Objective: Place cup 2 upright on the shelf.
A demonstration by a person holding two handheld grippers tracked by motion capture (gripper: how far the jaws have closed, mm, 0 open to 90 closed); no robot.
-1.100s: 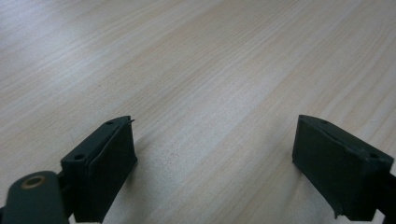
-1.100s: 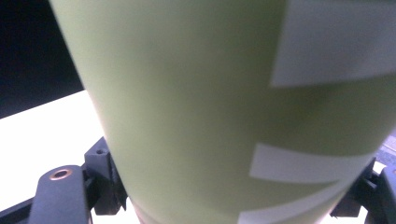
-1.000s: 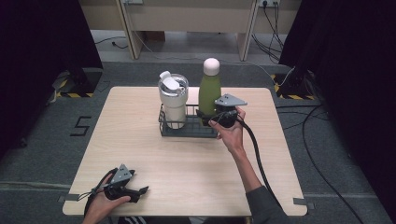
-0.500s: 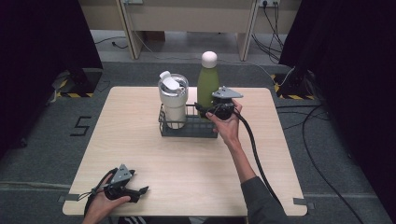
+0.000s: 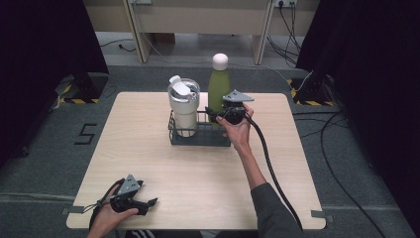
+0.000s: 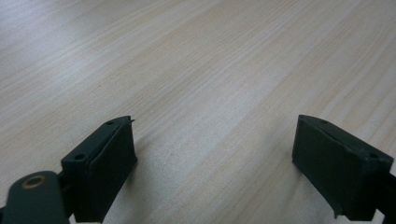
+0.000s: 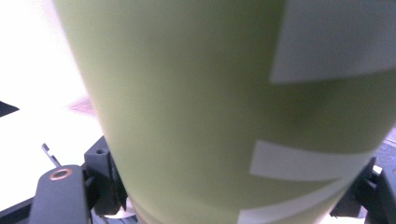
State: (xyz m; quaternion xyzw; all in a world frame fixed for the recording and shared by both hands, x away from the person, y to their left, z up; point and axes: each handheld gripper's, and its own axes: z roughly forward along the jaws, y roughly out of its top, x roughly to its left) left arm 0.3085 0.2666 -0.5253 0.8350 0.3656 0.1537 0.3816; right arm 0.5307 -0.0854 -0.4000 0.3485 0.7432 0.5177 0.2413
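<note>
The green bottle (image 5: 218, 88) stands upright in the right end of the wire rack (image 5: 199, 139) near the far middle of the worktop (image 5: 148, 163), with a white tumbler (image 5: 183, 106) beside it in the rack's left end. The right tool (image 5: 218, 115) is clamped on the bottle's lower body, just above the rack's top wire; in the right gripper view the green wall (image 7: 187, 93) sits tight between the two jaws, with pale label patches across it. The left tool (image 5: 148, 202) rests low at the near left corner of the worktop, well apart from the rack, its jaws spread wide over bare wood (image 6: 210, 70) and holding nothing. The bottle looks like a rigid, smooth-coated flask, likely metal, so it should not give or dent under the pinch, but its slick, rounded wall offers little bite and could twist or slide down between flat pads. Whether it is full cannot be told; if it is, the weight sits well above this low grip and the bottle would tend to tip. A hold nearer the middle of the straight body, square across the widest part, seems the safest, with the bottle lifted straight up so its base clears the rack's wires without snagging.
</note>
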